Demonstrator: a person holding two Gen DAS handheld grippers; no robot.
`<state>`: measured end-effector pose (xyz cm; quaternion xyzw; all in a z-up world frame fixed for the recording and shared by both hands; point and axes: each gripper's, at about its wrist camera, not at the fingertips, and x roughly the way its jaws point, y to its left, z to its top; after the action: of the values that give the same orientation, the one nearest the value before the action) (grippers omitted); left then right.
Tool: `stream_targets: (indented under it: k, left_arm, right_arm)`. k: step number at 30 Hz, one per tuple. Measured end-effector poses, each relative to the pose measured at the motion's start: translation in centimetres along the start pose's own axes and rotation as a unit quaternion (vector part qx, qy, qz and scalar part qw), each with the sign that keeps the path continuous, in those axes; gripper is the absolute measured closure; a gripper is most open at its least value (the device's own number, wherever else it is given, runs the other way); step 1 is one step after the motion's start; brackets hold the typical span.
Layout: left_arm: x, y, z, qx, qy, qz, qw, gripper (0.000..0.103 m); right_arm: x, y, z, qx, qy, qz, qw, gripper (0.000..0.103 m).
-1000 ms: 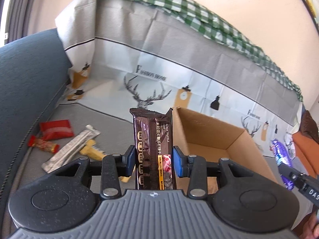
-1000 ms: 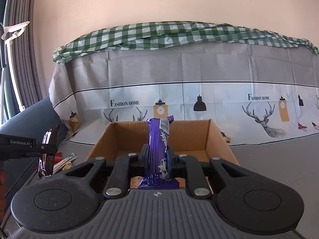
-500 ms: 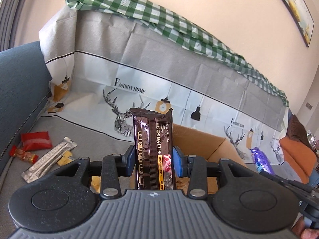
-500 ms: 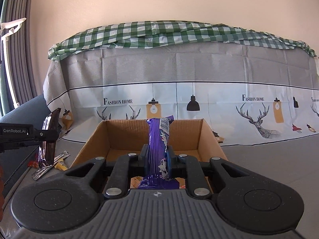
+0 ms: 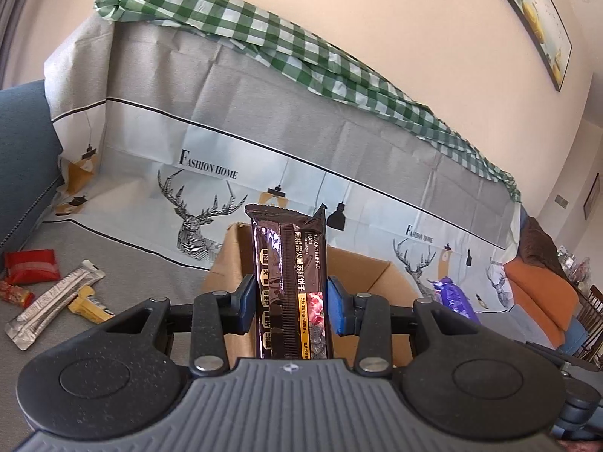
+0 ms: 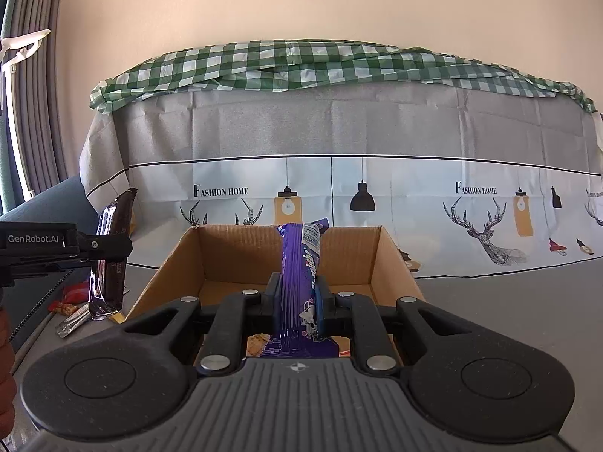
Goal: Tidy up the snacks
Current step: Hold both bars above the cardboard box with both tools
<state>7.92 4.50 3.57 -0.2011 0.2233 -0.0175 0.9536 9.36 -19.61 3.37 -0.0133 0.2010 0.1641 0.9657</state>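
My left gripper (image 5: 290, 303) is shut on a dark brown snack pack (image 5: 290, 263) held upright, just left of and above the open cardboard box (image 5: 377, 275). It also shows in the right wrist view (image 6: 109, 256). My right gripper (image 6: 299, 301) is shut on a purple snack pack (image 6: 299, 263), upright over the near edge of the cardboard box (image 6: 388, 260). The purple snack pack also shows in the left wrist view (image 5: 454, 297). Some wrappers lie on the box floor under the right gripper.
Loose snacks lie on the grey cloth left of the box: a red pack (image 5: 32, 265), a silver stick pack (image 5: 52, 303), a yellow bar (image 5: 86, 305) and a small red-orange candy (image 5: 15, 293). A blue sofa arm (image 5: 22, 158) stands at left, the cloth-covered backrest behind.
My left gripper has swung right toward the box with the brown pack. The right gripper has stayed over the box with the purple pack, drawing slightly closer.
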Motion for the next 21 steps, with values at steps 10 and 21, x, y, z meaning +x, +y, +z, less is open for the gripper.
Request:
stream_targets:
  k: [10, 21]
  left_arm:
    - [0.3, -1.5, -0.5, 0.004, -0.002, -0.026, 0.9996, 0.060]
    - [1.0, -3.2, -1.2, 0.006, 0.004, -0.055, 0.9985, 0.060]
  right_arm:
    - [0.0, 0.5, -0.1, -0.002, -0.003, -0.013, 1.000, 0.086]
    - [0.1, 0.8, -0.2, 0.000, -0.004, -0.028, 1.000, 0.086]
